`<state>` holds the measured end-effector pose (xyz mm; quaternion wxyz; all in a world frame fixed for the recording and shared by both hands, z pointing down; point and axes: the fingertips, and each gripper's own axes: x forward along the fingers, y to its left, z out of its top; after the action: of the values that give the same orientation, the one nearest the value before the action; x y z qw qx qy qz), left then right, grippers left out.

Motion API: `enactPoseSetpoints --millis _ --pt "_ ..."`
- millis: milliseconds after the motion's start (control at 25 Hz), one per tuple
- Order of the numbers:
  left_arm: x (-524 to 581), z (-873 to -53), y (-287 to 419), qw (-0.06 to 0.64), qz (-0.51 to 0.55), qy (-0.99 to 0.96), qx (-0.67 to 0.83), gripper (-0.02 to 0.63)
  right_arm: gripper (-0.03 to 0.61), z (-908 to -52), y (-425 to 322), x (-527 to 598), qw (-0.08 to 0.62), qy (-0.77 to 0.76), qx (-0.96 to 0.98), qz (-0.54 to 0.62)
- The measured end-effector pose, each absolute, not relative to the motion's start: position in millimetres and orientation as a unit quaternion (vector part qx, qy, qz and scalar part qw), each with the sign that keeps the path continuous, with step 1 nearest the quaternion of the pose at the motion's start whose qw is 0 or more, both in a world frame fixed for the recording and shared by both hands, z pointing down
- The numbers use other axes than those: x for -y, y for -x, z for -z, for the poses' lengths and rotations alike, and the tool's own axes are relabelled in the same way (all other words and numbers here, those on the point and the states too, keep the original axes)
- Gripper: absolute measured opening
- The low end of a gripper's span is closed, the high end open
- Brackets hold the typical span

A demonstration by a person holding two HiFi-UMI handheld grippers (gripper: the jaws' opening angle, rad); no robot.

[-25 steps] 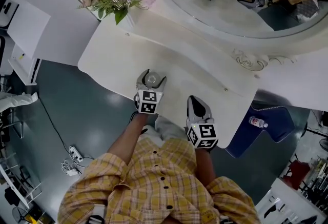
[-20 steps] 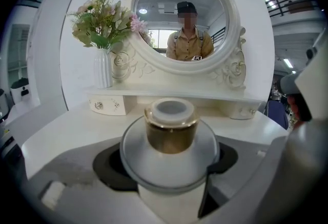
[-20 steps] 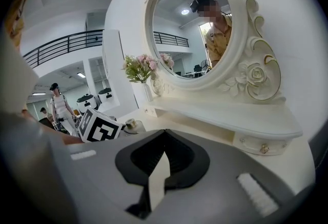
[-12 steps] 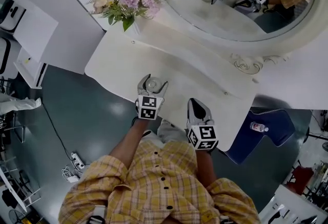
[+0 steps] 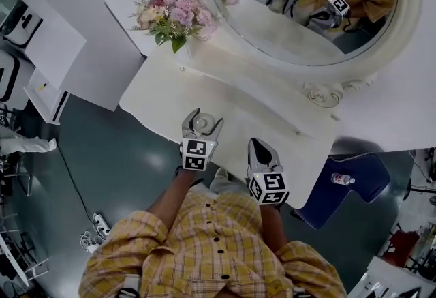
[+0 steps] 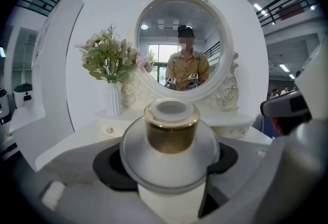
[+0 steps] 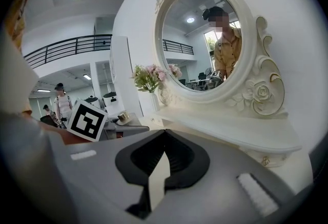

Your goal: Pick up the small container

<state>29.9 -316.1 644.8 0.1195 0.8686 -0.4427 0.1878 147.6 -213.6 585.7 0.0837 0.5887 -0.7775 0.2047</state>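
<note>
The small container (image 5: 200,124) is a round frosted jar with a gold collar and a pale lid (image 6: 170,130). It sits between the jaws of my left gripper (image 5: 201,121), which is shut on its sides near the front edge of the white dressing table (image 5: 238,95). In the left gripper view the jar fills the gap between both fingers (image 6: 72,177). My right gripper (image 5: 261,147) is to the right, over the table's front edge, shut with nothing in it; its tips meet in the right gripper view (image 7: 164,136).
A white vase of pink flowers (image 5: 178,13) stands at the table's back left. An oval mirror (image 5: 300,10) in an ornate white frame rises behind. A water bottle (image 5: 343,180) lies on a blue seat at right. A power strip (image 5: 101,224) lies on the floor.
The head view has shifted, so the table and flowers sit lower and further right in the picture. Both grippers keep their places, and the jar stays between the left jaws.
</note>
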Motion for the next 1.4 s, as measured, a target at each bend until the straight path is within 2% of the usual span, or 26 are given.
enactPoseSetpoints --millis 880,1400 --pt "296.6 -553.7 -21.0 0.065 -0.125 -0.888 0.438 0.347 -0.002 -533.4 -137.2 217.2 0.078 -0.581 0.796 -0.151" --pt "276.2 -524.8 -16.6 0.045 -0.096 -0.893 0.438 0.347 -0.002 -511.8 -132.3 209.7 0.050 -0.569 0.808 -0.145"
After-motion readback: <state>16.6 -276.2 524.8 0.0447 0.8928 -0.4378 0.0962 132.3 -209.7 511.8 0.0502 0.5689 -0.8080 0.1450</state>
